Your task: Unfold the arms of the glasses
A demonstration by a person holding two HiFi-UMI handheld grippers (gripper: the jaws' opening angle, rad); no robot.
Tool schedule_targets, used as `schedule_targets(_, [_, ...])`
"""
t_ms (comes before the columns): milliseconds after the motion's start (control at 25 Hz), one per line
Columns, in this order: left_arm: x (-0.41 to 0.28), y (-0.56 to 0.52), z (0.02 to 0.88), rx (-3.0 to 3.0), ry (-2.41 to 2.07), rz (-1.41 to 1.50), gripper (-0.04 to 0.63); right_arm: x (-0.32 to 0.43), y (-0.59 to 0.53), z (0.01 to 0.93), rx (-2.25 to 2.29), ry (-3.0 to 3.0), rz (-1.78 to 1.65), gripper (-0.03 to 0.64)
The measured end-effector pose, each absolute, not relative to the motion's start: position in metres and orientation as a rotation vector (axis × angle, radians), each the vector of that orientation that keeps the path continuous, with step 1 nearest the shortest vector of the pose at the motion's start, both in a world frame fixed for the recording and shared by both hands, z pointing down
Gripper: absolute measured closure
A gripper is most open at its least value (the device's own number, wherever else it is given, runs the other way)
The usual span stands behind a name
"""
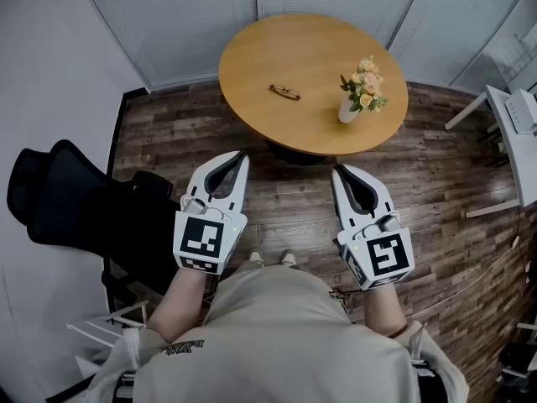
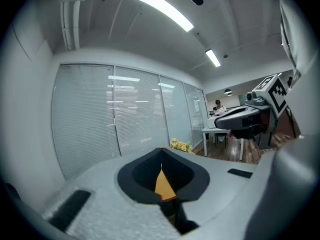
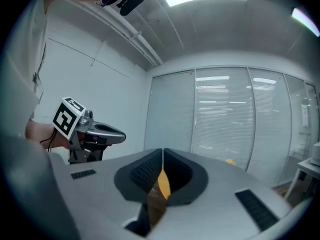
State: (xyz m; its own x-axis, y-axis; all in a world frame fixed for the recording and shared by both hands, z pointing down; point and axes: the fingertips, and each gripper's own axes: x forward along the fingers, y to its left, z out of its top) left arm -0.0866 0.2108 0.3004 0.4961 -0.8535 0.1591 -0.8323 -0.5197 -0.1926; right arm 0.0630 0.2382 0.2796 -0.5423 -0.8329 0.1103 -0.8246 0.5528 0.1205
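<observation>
In the head view the glasses (image 1: 284, 91) lie on the round wooden bench (image 1: 252, 57) in the upper middle of the frame, near the centre of its top. They are too small to tell how their arms are set. To their right on the same bench stands a white vase (image 1: 347, 111) of pale flowers (image 1: 366, 82), well apart from the glasses.

Both tools are low in the frame, over the wood-plank floor (image 1: 436, 166) in front of the bench, and neither is over its top. The left tool (image 1: 242, 154) sits at the lower left of centre and the right tool (image 1: 337, 171) at the lower right of centre. Each points up the frame toward the bench edge, and both are well apart from the glasses.

In the left gripper view the two jaws meet at their tips with nothing between them, so that tool is closed and empty. The right gripper view shows the same: jaws brought together, holding nothing.

A black chair (image 1: 67, 200) stands at the left of the head view, beside the person's left arm. Part of a white desk (image 1: 503, 141) shows at the right edge.
</observation>
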Motion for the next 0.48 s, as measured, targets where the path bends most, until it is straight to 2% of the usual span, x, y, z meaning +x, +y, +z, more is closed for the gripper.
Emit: schedule_targets(480, [-0.070,0.212,0.301,-2.643,1.496,-0.358,0.572,0.084,0.233,0.292,1.415,-2.639,-0.009,0.583])
